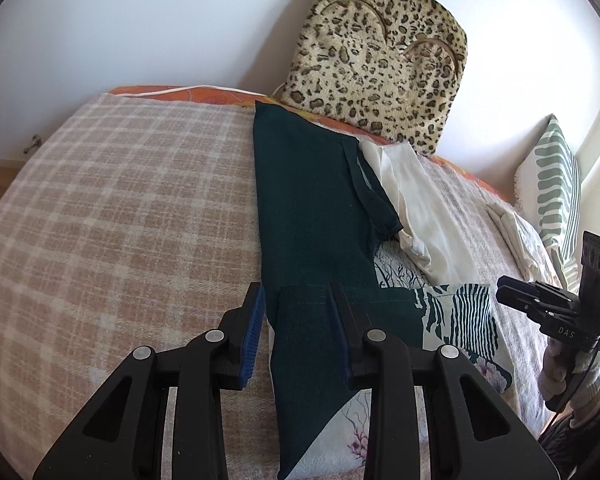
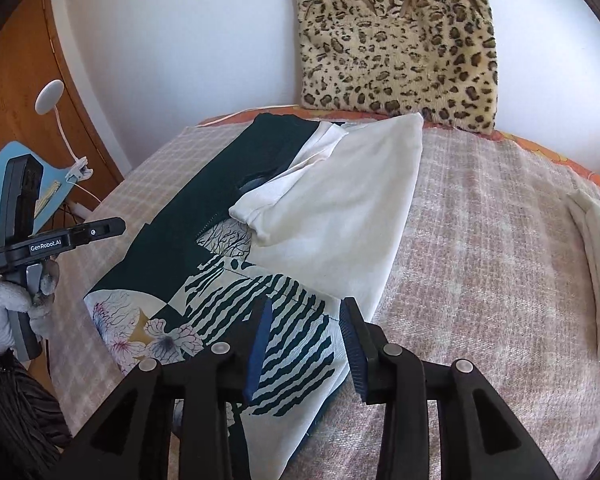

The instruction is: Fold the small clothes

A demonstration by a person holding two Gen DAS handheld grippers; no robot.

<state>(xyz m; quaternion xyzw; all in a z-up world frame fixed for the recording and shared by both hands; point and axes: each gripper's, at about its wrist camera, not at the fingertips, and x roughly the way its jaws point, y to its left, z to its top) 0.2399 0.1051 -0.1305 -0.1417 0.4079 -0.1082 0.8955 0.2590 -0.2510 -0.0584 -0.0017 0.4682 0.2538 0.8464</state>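
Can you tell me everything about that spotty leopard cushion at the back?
The leopard cushion looks soft and furry, tan with dark brown and black spots. It is roughly square, with two curved stitched arches near its top. It stands upright, leaning on the white wall at the far edge of the bed. Its bottom edge rests on the orange sheet peeking from under the checked blanket. In the right wrist view, the white cloth's corner reaches its bottom edge.

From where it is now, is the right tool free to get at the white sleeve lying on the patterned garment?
Probably yes: the right tool stands open above the garment, with nothing between it and the white sleeve.
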